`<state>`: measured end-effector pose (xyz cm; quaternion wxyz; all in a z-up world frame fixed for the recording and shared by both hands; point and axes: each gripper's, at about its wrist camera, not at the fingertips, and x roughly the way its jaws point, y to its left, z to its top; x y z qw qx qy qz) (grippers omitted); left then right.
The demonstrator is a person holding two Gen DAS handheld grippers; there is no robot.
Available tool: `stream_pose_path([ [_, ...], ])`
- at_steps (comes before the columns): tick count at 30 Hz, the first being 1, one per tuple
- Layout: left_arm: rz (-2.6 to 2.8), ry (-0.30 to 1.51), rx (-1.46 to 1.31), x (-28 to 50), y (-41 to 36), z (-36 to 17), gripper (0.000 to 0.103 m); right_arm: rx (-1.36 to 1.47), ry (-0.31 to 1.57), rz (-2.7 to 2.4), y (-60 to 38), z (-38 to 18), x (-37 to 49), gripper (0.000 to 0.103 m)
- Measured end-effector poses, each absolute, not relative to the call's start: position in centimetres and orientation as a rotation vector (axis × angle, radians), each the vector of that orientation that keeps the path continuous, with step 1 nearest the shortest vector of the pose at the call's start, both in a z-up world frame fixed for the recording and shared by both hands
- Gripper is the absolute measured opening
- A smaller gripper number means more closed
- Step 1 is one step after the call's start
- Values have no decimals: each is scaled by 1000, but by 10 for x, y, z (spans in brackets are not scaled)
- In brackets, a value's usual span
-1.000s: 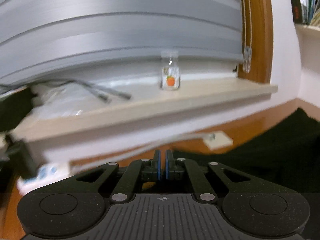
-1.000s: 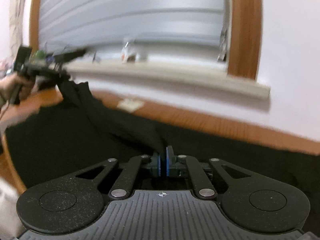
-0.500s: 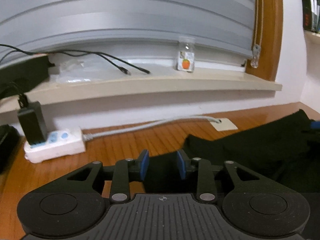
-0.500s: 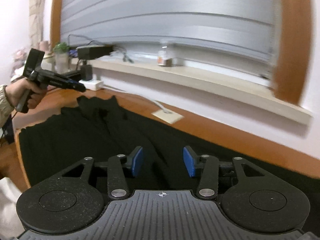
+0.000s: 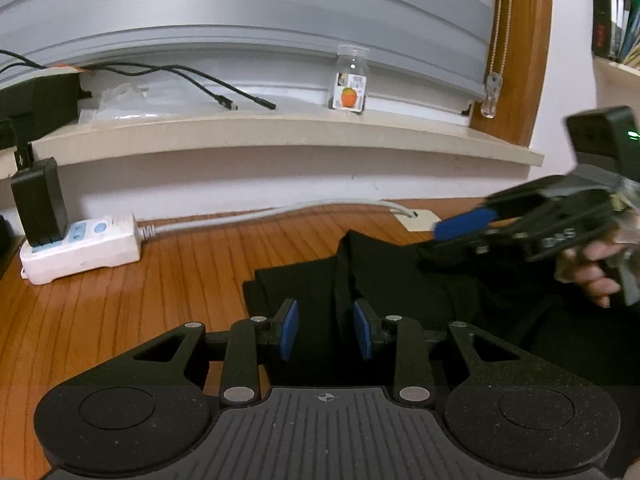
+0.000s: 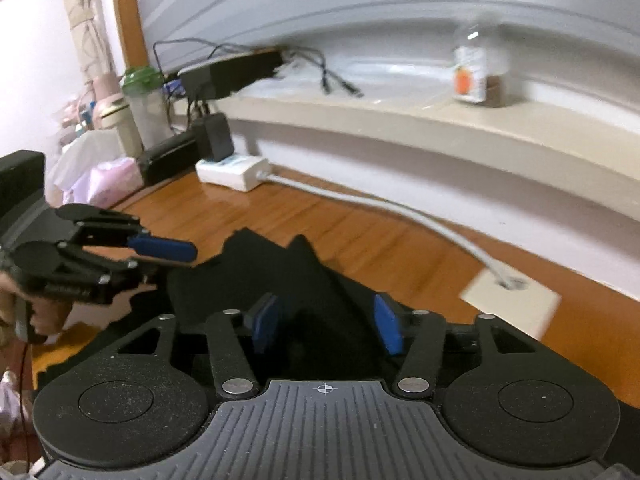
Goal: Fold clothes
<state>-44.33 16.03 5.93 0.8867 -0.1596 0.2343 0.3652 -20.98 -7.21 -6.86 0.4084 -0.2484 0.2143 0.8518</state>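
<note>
Left gripper [image 5: 326,334] hovered over the crumpled black garment [image 5: 400,276] on the brown wooden table [image 5: 120,312] — blue pads [image 5: 289,330] apart, gripping nothing. Right gripper [image 5: 460,232] reached in from the right, blurred. White power strip [image 5: 80,246] near the wall; clear orange-labelled bottle [image 5: 350,80] upright on the sill.

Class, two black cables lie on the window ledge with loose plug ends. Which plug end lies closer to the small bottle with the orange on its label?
The straight, slim plug, the right-hand one in the left wrist view. It stops closer to the bottle than the stubbier plug beside it.
</note>
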Motion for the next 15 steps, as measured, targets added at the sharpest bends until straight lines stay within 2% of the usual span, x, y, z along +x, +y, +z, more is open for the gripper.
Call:
stream_pose_path([
  [3, 758, 486, -335, -445, 159, 60, 34, -661, 567, 2156, -61, -76, -225, 55],
  [5, 759, 483, -335, -447, 157, 61, 34, -665, 582, 2165, -58, -78, -229, 44],
  [6, 758, 481, -335, -448, 156, 61, 35, -657, 579, 2170, -59, -76, -230, 26],
  [7, 757, 480, -334, -449, 155, 61, 36, -648, 558, 2170, -60, -72, -230, 18],
  [9, 762, 479, -330, -448, 154, 62, 36, -629, 517, 2169, -63, -65, -231, 11],
  [15, 798, 454, -327, -448, 159, 68, 36, -443, 296, 2086, -78, -20, -224, 10],
])
